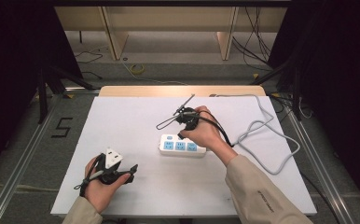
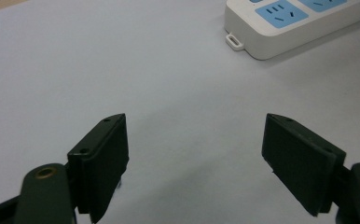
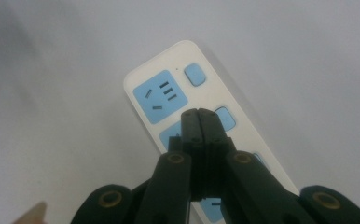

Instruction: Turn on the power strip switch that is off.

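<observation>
Power strip [image 1: 182,145] mid-table; right gripper [image 3: 199,122] pinched above; left gripper [image 2: 194,163] agape.

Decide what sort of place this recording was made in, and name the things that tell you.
Probably a lab or workshop set up for recording: a white table inside a metal frame, dark curtains at both sides, loose cables on the floor, and a floor marking like a "5".

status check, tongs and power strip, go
Left tongs open, empty, short of the strip. Right tongs shut, tips over power strip. Nothing in the way.
</observation>
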Demonstrator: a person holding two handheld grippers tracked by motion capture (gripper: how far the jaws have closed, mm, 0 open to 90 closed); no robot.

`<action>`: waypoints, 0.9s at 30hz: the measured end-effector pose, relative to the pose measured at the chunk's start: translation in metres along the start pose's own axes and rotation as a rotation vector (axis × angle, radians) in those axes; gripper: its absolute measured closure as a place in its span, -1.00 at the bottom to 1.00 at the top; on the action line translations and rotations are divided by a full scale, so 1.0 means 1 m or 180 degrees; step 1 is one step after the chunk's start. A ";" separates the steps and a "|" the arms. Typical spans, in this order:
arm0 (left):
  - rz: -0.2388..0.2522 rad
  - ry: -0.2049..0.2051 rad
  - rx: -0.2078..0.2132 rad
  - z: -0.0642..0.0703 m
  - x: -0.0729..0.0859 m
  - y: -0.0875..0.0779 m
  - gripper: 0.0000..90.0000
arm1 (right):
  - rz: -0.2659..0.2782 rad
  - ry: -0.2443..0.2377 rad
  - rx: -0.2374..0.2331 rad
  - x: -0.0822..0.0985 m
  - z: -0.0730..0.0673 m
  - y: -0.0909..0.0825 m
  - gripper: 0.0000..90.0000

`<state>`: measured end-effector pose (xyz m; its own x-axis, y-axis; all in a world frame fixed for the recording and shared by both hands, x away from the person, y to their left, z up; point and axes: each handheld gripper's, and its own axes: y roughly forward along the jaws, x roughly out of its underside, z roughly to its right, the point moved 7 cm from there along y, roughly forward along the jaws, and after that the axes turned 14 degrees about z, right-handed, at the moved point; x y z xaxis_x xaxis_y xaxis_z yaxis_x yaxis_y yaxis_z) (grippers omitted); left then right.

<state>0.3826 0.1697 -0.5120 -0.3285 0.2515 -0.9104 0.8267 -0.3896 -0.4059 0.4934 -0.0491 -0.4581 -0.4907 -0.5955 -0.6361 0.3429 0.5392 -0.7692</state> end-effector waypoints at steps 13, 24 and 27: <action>0.0004 -0.0007 0.0005 0.001 0.000 0.000 -0.50 | -0.0030 0.0004 -0.0020 -0.005 -0.002 0.008 1.00; 0.0005 -0.0002 0.0010 0.001 0.000 0.000 -0.50 | -0.0062 -0.0034 -0.0007 -0.011 -0.005 0.017 1.00; 0.0009 -0.0006 0.0009 0.001 0.000 0.000 -0.50 | -0.0074 -0.0043 -0.0011 -0.013 -0.005 0.018 1.00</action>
<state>0.3823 0.1689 -0.5120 -0.3272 0.2487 -0.9117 0.8264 -0.3927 -0.4037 0.5022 -0.0290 -0.4636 -0.4877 -0.6157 -0.6189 0.3288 0.5272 -0.7835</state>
